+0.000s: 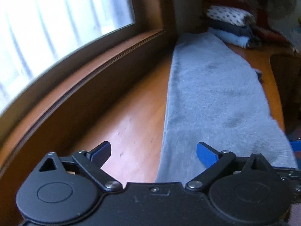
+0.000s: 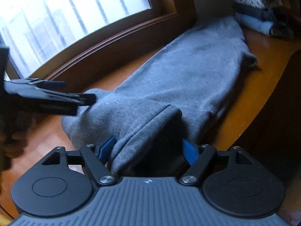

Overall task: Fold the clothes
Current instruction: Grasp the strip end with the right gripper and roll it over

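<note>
Long grey fleece garment (image 2: 169, 71) on orange wooden surface (image 1: 131, 113) — left gripper (image 1: 153, 150) spread, empty; right gripper (image 2: 148, 148) spread, hem loose between its jaws.

grey garment (image 2: 169, 79), orange-brown wooden table (image 1: 131, 113), white dotted folded cloth (image 1: 227, 15), blue hand-held gripper pads (image 1: 206, 153)

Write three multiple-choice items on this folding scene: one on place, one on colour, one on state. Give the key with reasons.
1. The stack of folded clothes lies:
A. beyond the garment's far end
B. on the windowsill
C. under the garment

2. The garment being folded is:
A. red
B. grey
C. white

3. The left hand-held gripper is:
A. shut on cloth
B. shut, empty
C. open, empty

Key: 1 A, the stack sits past the far end on the wooden table. 2 B, grey fleece in both views. 3 C, fingers apart, nothing between.
</note>
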`<state>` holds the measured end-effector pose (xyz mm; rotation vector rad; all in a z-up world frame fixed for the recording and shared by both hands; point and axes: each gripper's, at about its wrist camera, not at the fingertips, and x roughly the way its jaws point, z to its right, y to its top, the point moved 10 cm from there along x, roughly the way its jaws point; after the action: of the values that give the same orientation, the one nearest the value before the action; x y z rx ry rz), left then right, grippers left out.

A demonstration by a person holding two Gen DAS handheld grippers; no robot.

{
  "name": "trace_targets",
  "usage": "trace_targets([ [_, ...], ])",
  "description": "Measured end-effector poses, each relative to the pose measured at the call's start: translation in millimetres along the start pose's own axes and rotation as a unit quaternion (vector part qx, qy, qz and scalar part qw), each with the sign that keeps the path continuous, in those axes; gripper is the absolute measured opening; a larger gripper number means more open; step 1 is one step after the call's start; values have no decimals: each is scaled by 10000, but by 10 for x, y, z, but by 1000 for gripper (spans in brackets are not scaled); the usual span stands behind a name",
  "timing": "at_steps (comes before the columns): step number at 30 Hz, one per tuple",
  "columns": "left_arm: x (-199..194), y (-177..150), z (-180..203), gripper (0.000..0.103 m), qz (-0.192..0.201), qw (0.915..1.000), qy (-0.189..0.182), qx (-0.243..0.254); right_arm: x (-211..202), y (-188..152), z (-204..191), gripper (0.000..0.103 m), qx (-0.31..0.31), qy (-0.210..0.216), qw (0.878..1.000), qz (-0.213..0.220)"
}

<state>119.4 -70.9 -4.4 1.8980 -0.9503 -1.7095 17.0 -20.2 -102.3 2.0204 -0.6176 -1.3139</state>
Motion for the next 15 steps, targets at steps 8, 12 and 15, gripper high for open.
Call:
trace_targets([
  [8, -210, -391, -283, 97, -300, 9993, 76, -189, -85, 1, -44, 79, 257, -208, 9993, 153],
  [12, -261, -490, -319, 97, -317, 9994, 32, -119, -206, 0, -123, 80, 266, -387, 9985, 288],
  [15, -267, -530, -322, 97, -285, 9995, -75, -88, -296, -19, -179, 80, 254, -544, 9976, 359],
])
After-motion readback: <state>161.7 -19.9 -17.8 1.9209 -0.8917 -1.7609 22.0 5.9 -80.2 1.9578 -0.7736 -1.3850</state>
